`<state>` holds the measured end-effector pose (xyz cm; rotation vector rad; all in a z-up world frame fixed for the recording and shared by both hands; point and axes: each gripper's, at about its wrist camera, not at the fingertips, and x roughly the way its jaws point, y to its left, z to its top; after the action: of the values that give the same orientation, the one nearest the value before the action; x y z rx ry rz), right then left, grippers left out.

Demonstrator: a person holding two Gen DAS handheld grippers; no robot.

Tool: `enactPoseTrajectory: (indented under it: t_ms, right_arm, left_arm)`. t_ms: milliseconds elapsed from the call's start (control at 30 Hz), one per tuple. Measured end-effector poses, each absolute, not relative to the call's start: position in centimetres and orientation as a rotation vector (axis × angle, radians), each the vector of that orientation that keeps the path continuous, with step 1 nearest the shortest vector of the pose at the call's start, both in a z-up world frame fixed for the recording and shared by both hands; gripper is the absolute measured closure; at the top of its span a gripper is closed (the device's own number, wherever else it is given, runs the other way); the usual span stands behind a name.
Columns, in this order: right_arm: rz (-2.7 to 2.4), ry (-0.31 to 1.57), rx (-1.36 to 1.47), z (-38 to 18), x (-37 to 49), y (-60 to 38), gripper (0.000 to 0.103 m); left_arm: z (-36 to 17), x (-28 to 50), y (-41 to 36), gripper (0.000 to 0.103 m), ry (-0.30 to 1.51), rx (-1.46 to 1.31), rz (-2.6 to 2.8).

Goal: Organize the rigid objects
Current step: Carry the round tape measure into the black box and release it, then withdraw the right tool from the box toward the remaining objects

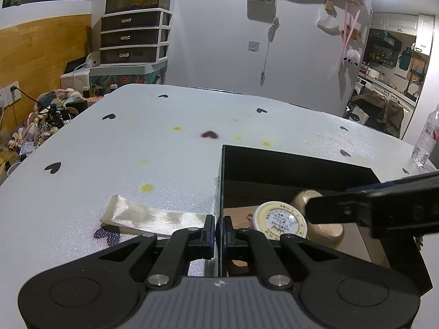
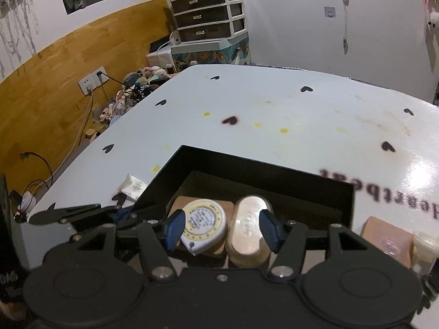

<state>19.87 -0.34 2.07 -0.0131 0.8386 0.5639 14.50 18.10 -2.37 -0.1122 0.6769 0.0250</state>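
A black open box (image 1: 274, 161) (image 2: 247, 161) sits on the white table. Inside lie a round white and yellow tape measure (image 1: 279, 220) (image 2: 204, 222) and a gold oval tin (image 1: 326, 230) (image 2: 248, 233), side by side. My left gripper (image 1: 219, 230) is shut on the box's left wall; it also shows in the right wrist view (image 2: 118, 211). My right gripper (image 2: 221, 226) is open above the box, its blue pads (image 2: 175, 227) spread around the tape measure and the tin, touching neither clearly. Its black finger shows in the left wrist view (image 1: 356, 208).
A cream ribbon strip (image 1: 153, 216) (image 2: 131, 186) lies on the table left of the box. A tan block (image 2: 384, 238) and a white cup (image 2: 426, 249) stand right of it. A water bottle (image 1: 426, 137) stands at the table's right edge. Clutter lies on the floor at left.
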Motion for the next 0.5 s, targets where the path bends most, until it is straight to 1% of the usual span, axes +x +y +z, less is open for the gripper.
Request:
enactPoseTrajectory:
  t_ms: [233,300,367,500]
  right_arm:
    - [0.551,0.826,-0.019,2.4,18.3,-2.0,0.037]
    - [0.548,0.814,-0.03,2.6,17.6,-2.5,0.033]
    - [0.547,0.795,-0.039,2.8,16.8,-3.0,0.025]
    - [0.554,0.766,-0.048,3.2,15.3,-4.1,0.017]
  left_arm:
    - [-2.4,14.5,18.1,0.098,0.677,-0.111,0.026]
    - [-2.4,14.5,18.2,0.098,0.678,-0.109,0.027]
    - [-2.5,14.5,18.2,0.098,0.679,-0.106,0.029]
    - [-2.6,14.5,18.1,0.098,0.681,-0.104,0.034]
